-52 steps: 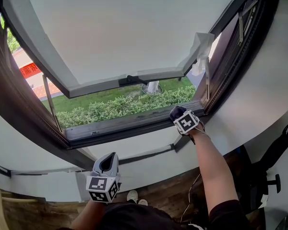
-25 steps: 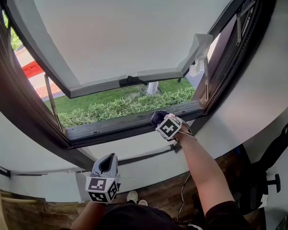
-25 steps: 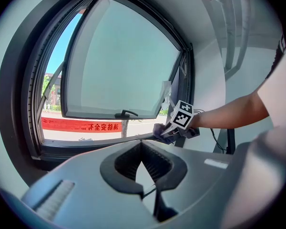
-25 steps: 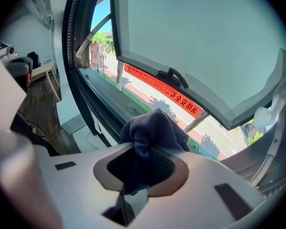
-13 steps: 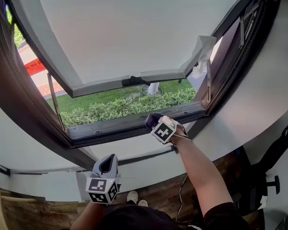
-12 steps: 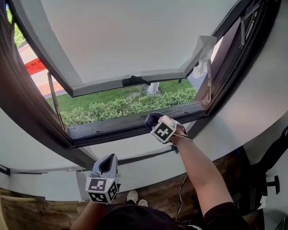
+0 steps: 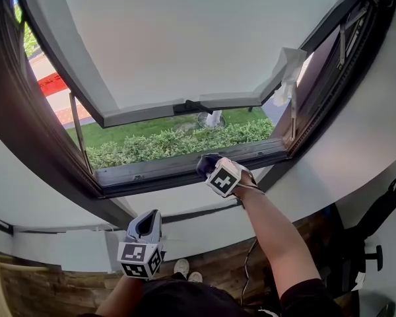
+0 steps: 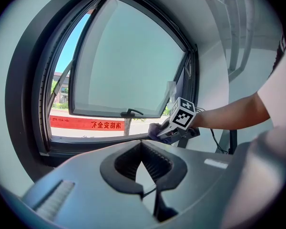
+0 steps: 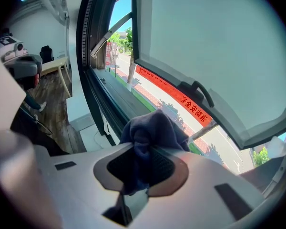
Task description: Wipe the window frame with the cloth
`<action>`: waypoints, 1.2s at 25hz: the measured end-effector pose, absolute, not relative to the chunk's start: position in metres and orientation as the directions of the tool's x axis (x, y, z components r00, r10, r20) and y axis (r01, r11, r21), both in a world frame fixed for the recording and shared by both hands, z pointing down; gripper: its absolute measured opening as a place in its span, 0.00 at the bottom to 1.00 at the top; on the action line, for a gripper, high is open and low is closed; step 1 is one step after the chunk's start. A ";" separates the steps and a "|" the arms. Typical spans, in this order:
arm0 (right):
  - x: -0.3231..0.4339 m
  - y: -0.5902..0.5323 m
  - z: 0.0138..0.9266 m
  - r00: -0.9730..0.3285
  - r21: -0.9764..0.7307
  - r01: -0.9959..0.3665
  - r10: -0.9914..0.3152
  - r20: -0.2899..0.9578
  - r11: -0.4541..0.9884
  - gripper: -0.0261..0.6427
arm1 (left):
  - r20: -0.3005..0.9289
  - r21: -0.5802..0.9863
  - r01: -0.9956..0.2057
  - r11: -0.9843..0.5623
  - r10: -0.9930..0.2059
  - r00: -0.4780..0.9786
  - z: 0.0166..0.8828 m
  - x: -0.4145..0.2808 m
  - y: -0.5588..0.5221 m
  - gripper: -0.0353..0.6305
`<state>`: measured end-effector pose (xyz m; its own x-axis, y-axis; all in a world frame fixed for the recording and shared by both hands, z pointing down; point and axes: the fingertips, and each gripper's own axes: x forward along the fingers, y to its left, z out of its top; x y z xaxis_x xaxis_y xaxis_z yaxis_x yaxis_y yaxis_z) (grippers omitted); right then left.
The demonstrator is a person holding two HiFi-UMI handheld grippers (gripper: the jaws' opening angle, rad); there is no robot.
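My right gripper (image 7: 208,169) is shut on a dark blue cloth (image 7: 205,164) and presses it against the dark lower rail of the window frame (image 7: 160,171), a little right of its middle. In the right gripper view the cloth (image 9: 155,129) bulges out from between the jaws (image 9: 144,163), with the frame rail (image 9: 115,95) running away behind it. My left gripper (image 7: 147,222) hangs low in front of the white wall under the sill, shut and holding nothing. From the left gripper view (image 8: 142,159) the cloth (image 8: 154,129) shows on the rail.
The sash (image 7: 185,38) is swung outward, its handle (image 7: 189,105) above the cloth. A white scrap (image 7: 289,71) hangs at the sash's right corner. Metal stay arms (image 7: 76,129) stand at both sides. A black chair (image 7: 383,210) is on the wooden floor at right.
My right gripper has slid the cloth leftward along the lower rail, from near the right corner toward the middle. The left gripper has stayed put.
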<state>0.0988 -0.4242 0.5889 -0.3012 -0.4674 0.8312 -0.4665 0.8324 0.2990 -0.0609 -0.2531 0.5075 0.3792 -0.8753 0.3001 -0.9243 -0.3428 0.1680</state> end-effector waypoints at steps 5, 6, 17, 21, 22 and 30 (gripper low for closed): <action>0.084 -0.420 0.589 -0.317 0.287 -0.434 -0.442 0.839 0.854 0.14 | 0.304 0.165 -0.929 -0.331 -0.879 0.367 0.508 -0.066 -0.253 0.06; 0.082 -0.419 0.589 -0.318 0.282 -0.425 -0.434 0.843 0.860 0.14 | 0.303 0.165 -0.930 -0.328 -0.881 0.364 0.508 -0.067 -0.253 0.06; 0.047 -0.413 0.587 -0.337 0.249 -0.331 -0.361 0.869 0.910 0.14 | 0.311 0.154 -0.944 -0.290 -0.893 0.325 0.508 -0.082 -0.246 0.06; 0.029 -0.407 0.588 -0.370 0.196 -0.314 -0.310 0.876 0.929 0.14 | 0.313 0.147 -0.953 -0.266 -0.901 0.300 0.506 -0.093 -0.242 0.06; 0.025 -0.406 0.588 -0.368 0.188 -0.309 -0.300 0.880 0.932 0.14 | 0.312 0.145 -0.955 -0.259 -0.904 0.293 0.505 -0.097 -0.241 0.06; -0.004 -0.408 0.581 -0.429 0.154 -0.264 -0.259 0.866 0.952 0.15 | 0.306 0.147 -0.966 -0.211 -0.919 0.247 0.503 -0.120 -0.234 0.06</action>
